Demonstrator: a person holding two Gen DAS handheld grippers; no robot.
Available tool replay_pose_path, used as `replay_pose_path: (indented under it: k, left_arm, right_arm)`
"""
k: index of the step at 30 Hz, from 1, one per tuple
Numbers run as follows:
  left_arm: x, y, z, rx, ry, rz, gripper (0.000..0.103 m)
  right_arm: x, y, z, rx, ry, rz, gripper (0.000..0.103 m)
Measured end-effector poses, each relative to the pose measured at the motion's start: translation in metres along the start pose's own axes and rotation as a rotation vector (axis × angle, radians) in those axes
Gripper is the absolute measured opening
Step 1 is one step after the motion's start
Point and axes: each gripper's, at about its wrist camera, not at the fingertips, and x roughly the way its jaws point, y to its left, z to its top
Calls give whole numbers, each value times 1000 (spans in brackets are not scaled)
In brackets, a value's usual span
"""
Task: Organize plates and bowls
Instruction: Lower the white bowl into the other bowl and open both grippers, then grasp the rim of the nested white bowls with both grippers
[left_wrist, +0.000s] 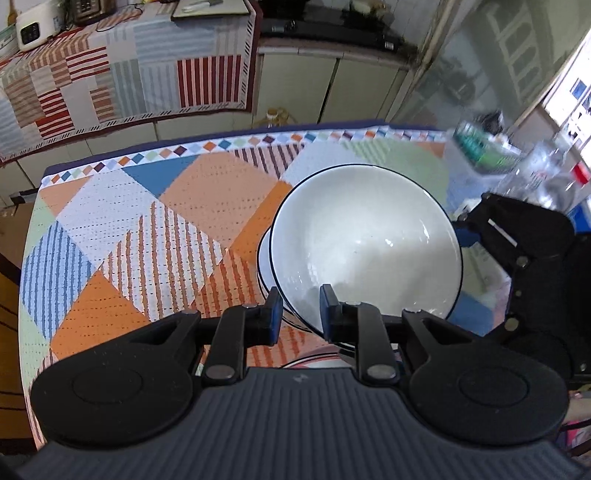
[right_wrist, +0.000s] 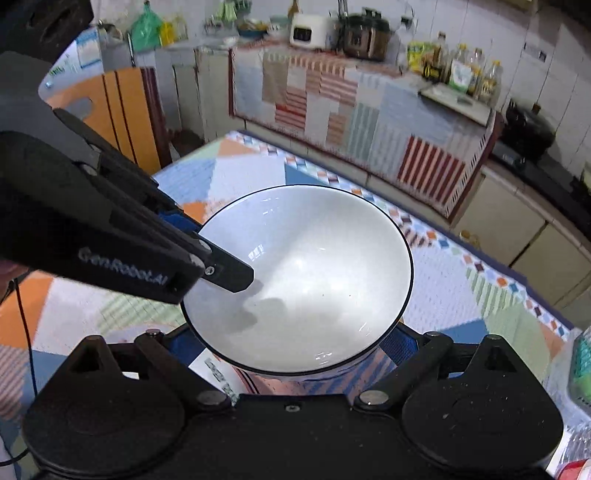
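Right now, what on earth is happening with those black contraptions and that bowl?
A person is tidying dishes with two hand-held tools. The left claw is pinched on the rim of a white ceramic bowl with a thin dark rim line, holding it above a colourful patchwork tablecloth. The right claw comes at the same bowl from the other side, its blue pads either side of the bowl's base; whether it grips is unclear. Another white bowl peeks out underneath.

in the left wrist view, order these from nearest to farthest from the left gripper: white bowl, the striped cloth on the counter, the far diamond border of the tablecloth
1. white bowl: its rim sits between the fingers of the left gripper.
2. diamond border: along the table's far edge, beyond the bowl.
3. striped cloth: draped over the counter behind the table, upper left.
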Motion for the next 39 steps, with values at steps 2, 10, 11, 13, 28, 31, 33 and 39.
replay_pose_path:
  k: [2, 10, 11, 13, 28, 31, 33, 39]
  left_arm:
    - [8, -2, 3, 26, 16, 20, 19]
    - [27, 0, 13, 44, 57, 61, 19]
    - [29, 0, 13, 42, 62, 65, 19]
    - [35, 0, 13, 46, 69, 76, 19]
    - [-2, 23, 4, -53, 20, 40, 49]
    - [-18, 25, 1, -50, 12, 40, 50]
    - [-26, 27, -3, -55, 12, 30, 52]
    - [-38, 29, -18, -47, 27, 40, 53]
  right_arm:
    - [6, -3, -1, 10, 17, 0, 99]
    - [18, -2, -1, 13, 48, -18, 98]
    - [20, -3, -1, 6, 52, -25, 99]
    - [25, -4, 1, 0, 60, -33, 99]
    - [7, 6, -13, -9, -3, -86, 101]
    - [-14, 12, -19, 0, -53, -87, 101]
    - [-27, 15, -25, 5, -86, -91, 101]
    - [-53, 23, -39, -11, -142, -107, 101]
